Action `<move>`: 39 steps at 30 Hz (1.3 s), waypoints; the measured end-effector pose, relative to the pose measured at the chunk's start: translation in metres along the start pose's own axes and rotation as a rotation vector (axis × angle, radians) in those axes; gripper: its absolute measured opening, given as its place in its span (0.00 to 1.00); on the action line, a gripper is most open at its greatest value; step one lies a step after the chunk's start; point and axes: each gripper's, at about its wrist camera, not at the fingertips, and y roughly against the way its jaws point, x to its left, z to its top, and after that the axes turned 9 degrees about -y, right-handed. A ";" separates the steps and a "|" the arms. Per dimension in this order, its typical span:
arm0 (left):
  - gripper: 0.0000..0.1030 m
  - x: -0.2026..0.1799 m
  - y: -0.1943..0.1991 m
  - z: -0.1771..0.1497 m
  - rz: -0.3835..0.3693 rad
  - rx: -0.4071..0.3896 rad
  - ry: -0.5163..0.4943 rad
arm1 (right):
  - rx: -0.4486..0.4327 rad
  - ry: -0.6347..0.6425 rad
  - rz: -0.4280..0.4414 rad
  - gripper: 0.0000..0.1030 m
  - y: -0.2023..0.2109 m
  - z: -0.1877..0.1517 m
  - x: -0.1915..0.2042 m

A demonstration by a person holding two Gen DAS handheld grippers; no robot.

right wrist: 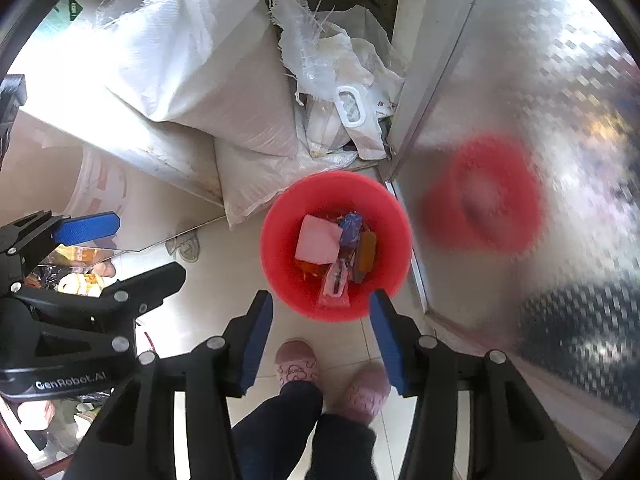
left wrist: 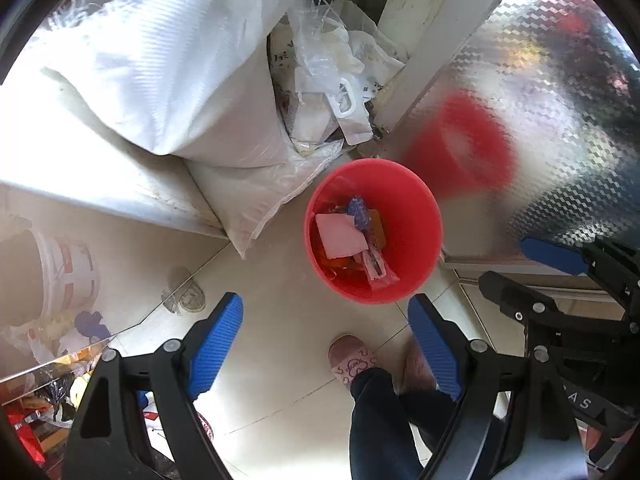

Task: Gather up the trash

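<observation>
A red bin stands on the tiled floor [left wrist: 408, 216] [right wrist: 280, 248]. Inside it lie a pale sheet of paper [left wrist: 340, 236] [right wrist: 318, 246], a blue wrapper [left wrist: 359, 210], an orange wrapper [right wrist: 366, 258] and a pink packet [right wrist: 334, 286]. My left gripper [left wrist: 326, 299] hangs above the bin's near rim, pointing down, its jaws wide open and nothing between them. My right gripper [right wrist: 321, 295] hovers over the bin's near edge, open, with nothing between its blue pads. Each gripper also appears in the other's view: the right gripper [left wrist: 520, 272] at the right, the left gripper [right wrist: 140, 248] at the left.
White woven sacks [left wrist: 172, 80] and crumpled plastic bags [left wrist: 332, 64] pile up behind the bin. A shiny metal cabinet [left wrist: 540, 100] stands to its right and mirrors it. A white bucket [left wrist: 68, 272] sits at the left. The person's pink slippers [right wrist: 296, 364] are just below the bin.
</observation>
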 end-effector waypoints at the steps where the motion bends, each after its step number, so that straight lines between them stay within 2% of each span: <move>1: 0.81 -0.001 0.003 -0.003 0.002 -0.005 0.001 | 0.001 -0.002 -0.002 0.46 0.002 -0.002 0.000; 8: 0.81 -0.017 0.036 -0.019 0.027 -0.038 0.034 | -0.032 -0.012 -0.003 0.46 0.027 -0.019 0.001; 15: 0.81 -0.051 0.112 -0.048 0.077 -0.120 0.031 | -0.114 0.002 0.022 0.46 0.087 -0.046 -0.006; 19: 0.81 -0.079 0.172 -0.066 0.132 -0.181 0.030 | -0.164 -0.001 0.029 0.46 0.141 -0.070 -0.010; 23: 0.81 -0.110 0.238 -0.087 0.173 -0.267 0.043 | -0.257 -0.005 0.042 0.46 0.209 -0.097 -0.014; 26: 0.81 -0.127 0.288 -0.100 0.158 -0.332 0.067 | -0.345 0.007 0.033 0.47 0.260 -0.114 -0.017; 33: 0.81 -0.173 0.400 -0.121 0.235 -0.520 0.076 | -0.549 0.038 0.016 0.47 0.376 -0.142 -0.020; 35: 0.81 -0.184 0.431 -0.128 0.246 -0.567 0.084 | -0.621 0.049 0.003 0.51 0.409 -0.153 -0.020; 38: 0.81 -0.196 0.471 -0.135 0.272 -0.634 0.084 | -0.720 0.048 -0.010 0.66 0.451 -0.170 -0.025; 39: 0.81 -0.200 0.484 -0.138 0.282 -0.655 0.082 | -0.751 0.046 0.000 0.74 0.464 -0.177 -0.027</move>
